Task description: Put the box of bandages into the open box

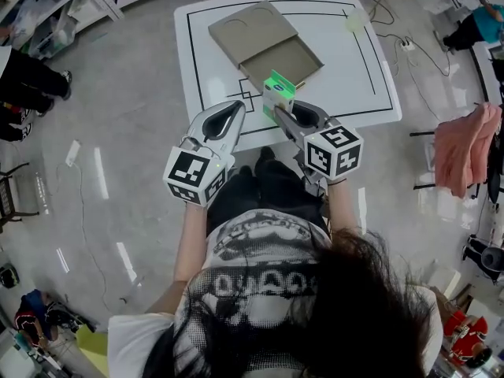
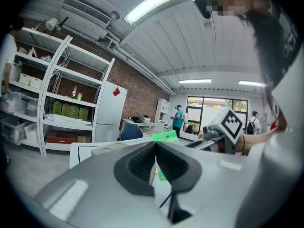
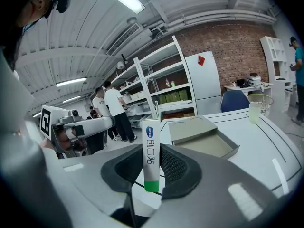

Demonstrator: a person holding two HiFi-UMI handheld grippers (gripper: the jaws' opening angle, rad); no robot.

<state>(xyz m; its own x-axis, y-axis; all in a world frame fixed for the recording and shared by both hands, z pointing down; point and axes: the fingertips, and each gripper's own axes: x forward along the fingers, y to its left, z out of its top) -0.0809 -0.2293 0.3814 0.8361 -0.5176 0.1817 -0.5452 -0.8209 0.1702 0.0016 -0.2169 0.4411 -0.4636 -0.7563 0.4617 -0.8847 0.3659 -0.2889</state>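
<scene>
The bandage box (image 1: 279, 91), white with green ends, stands upright between the pads of my right gripper (image 1: 278, 105), held above the near edge of the white table (image 1: 205, 69). The right gripper view shows the same bandage box (image 3: 151, 153) pinched by my right gripper (image 3: 152, 163), blue print facing the camera. Just beyond it lies the open box (image 1: 285, 60), a flat tan tray with its lid (image 1: 250, 28) beside it; the right gripper view has that open box (image 3: 209, 144) ahead and to the right. My left gripper (image 1: 235, 107) hovers alongside, jaws shut and empty (image 2: 155, 148).
A pale cup (image 3: 255, 110) stands at the table's far right corner (image 1: 354, 22). Shelving (image 3: 166, 89) and several people stand past the table. A pink cloth (image 1: 465, 144) hangs on a rack to the right. Another person (image 1: 27, 81) stands at the left.
</scene>
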